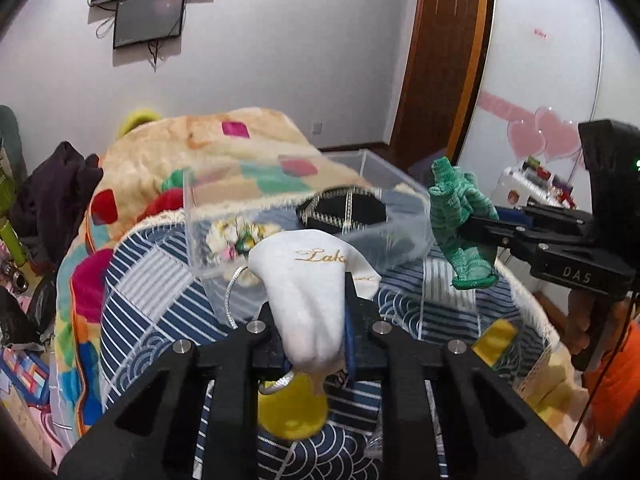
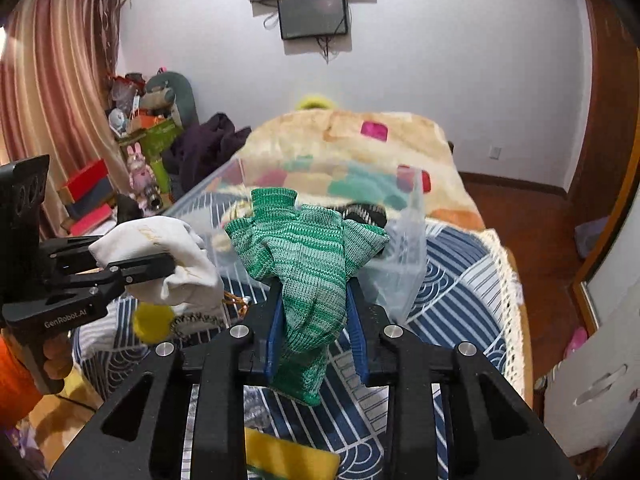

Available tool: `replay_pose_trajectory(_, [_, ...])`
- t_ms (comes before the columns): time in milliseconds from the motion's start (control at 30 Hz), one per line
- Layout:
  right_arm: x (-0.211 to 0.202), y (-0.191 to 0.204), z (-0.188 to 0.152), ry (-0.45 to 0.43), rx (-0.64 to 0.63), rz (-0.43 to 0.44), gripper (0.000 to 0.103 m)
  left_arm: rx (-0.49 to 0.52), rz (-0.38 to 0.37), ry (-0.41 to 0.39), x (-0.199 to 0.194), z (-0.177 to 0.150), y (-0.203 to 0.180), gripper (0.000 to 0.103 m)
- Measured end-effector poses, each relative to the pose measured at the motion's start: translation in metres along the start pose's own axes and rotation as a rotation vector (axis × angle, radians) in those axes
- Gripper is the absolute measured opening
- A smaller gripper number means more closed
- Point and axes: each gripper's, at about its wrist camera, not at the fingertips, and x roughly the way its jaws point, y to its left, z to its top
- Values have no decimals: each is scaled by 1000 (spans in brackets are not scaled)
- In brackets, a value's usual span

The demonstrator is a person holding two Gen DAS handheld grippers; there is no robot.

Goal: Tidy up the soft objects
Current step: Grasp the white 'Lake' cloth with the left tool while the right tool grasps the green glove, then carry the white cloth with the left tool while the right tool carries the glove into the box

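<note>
My left gripper (image 1: 310, 304) is shut on a white cloth pouch (image 1: 308, 280) with gold lettering and a silver cord, held above the bed. It also shows in the right wrist view (image 2: 160, 256). My right gripper (image 2: 312, 300) is shut on a green knitted glove (image 2: 308, 264), also seen in the left wrist view (image 1: 460, 216). A clear plastic box (image 1: 304, 216) stands on the bed just ahead of both grippers; a black item with silver trim (image 1: 344, 208) lies inside it.
A blue and white patterned cover (image 1: 168, 280) lies on the bed with a colourful fleece blanket (image 1: 224, 152) behind. A yellow pom-pom (image 1: 292, 408) and a yellow sponge (image 2: 288, 456) lie below the grippers. Clutter stands at the left (image 2: 132, 160); a wooden door (image 1: 440, 60) is at the right.
</note>
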Motion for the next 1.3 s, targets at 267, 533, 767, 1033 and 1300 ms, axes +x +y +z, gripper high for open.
replay_pose_trajectory(267, [-7, -2, 21, -72, 7, -5, 26, 15, 53, -84, -21, 28, 4, 18])
replay_pose_trajectory(533, [3, 4, 49, -105, -14, -25, 26, 12, 109, -166, -29, 60, 11, 18])
replay_pose_trajectory(767, [19, 11, 64, -101, -26, -38, 26, -64, 139, -146, -2, 70, 27, 18])
replay_pose_trajectory(1033, [51, 11, 66, -1, -51, -40, 26, -84, 153, -31, 48, 61, 38, 18])
replay_pose_trajectory(1300, [84, 14, 61, 123, -94, -59, 26, -93, 136, 73, 87, 47, 44, 18])
